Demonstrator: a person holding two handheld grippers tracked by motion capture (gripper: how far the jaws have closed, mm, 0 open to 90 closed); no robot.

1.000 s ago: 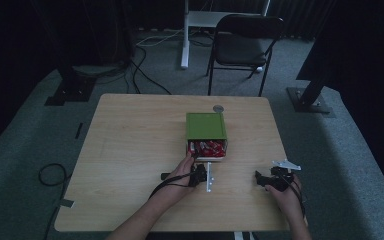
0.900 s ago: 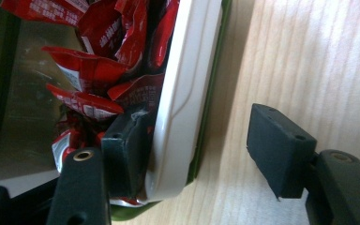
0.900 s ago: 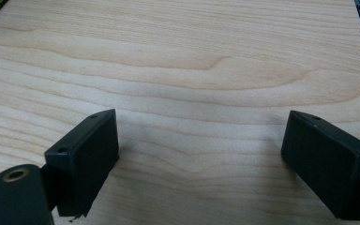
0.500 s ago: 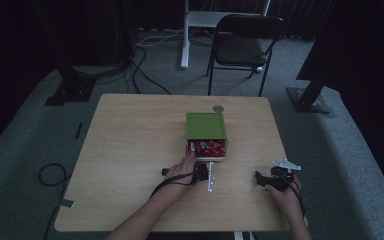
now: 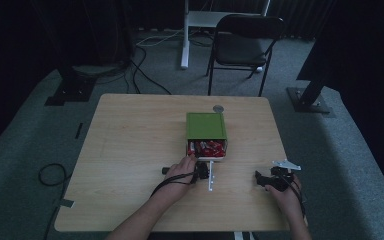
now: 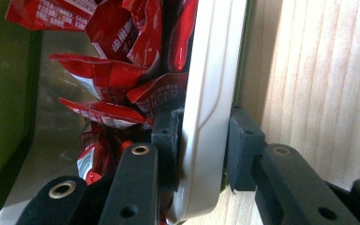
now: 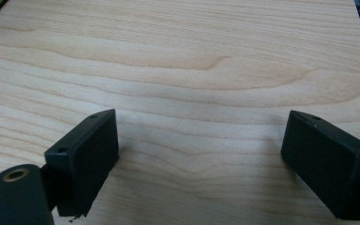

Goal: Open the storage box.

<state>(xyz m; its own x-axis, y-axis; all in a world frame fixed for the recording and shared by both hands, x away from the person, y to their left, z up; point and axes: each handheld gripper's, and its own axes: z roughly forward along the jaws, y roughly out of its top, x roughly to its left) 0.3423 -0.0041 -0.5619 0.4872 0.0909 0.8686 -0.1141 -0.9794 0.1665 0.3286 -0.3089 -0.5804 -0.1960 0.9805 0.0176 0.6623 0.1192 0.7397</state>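
Green rectangular box (image 5: 206, 125) sits around the middle of the light wooden surface (image 5: 130, 150), with its white plastic drawer (image 6: 206, 117) pulled out toward the near edge and stuffed with red crinkly snack packets (image 6: 122, 70). Left claw (image 6: 201, 140) is clamped on that drawer's front wall, one jaw inside, one outside. Right claw (image 7: 199, 154) rests near the right near corner, jaws wide apart over bare wood. Small round grey disc (image 5: 218, 108) lies just behind the box.
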